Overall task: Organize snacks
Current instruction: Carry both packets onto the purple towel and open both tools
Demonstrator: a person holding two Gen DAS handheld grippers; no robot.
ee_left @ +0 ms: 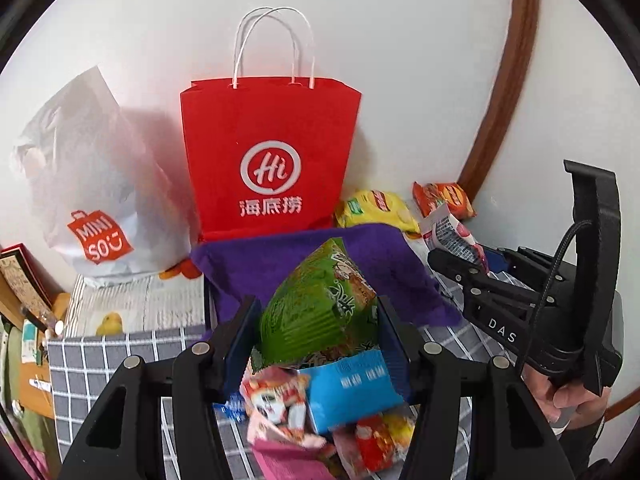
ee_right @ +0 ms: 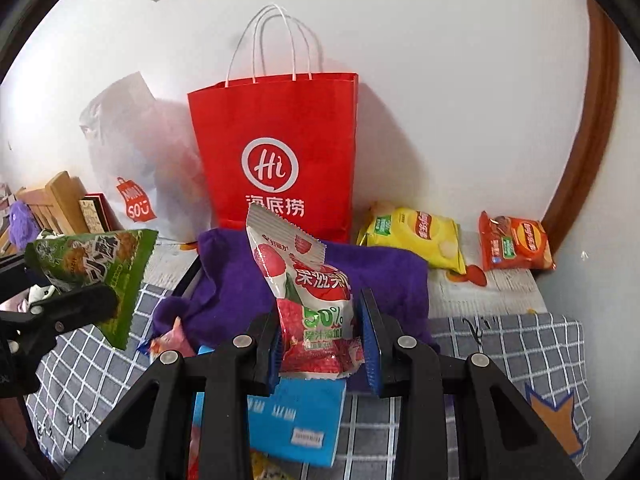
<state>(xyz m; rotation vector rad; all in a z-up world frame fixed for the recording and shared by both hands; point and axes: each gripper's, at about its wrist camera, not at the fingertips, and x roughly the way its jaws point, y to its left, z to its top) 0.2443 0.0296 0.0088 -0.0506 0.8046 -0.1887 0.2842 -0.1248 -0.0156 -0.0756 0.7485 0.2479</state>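
Observation:
My left gripper (ee_left: 316,320) is shut on a green snack packet (ee_left: 320,304) and holds it above a pile of snacks; the packet also shows in the right wrist view (ee_right: 104,272). My right gripper (ee_right: 320,336) is shut on a red-and-white lychee jelly packet (ee_right: 312,300), which also shows in the left wrist view (ee_left: 452,232). Both are held in front of a purple fabric box (ee_left: 256,264) (ee_right: 384,276). A blue packet (ee_left: 352,388) (ee_right: 296,420) and other small snacks (ee_left: 280,404) lie under the grippers.
A red paper bag (ee_left: 272,152) (ee_right: 280,148) stands against the wall behind the purple box. A white Miniso bag (ee_left: 92,184) is to its left. A yellow chip bag (ee_right: 416,240) and an orange chip bag (ee_right: 516,248) lie at the right. A grey checked cloth (ee_right: 500,344) covers the table.

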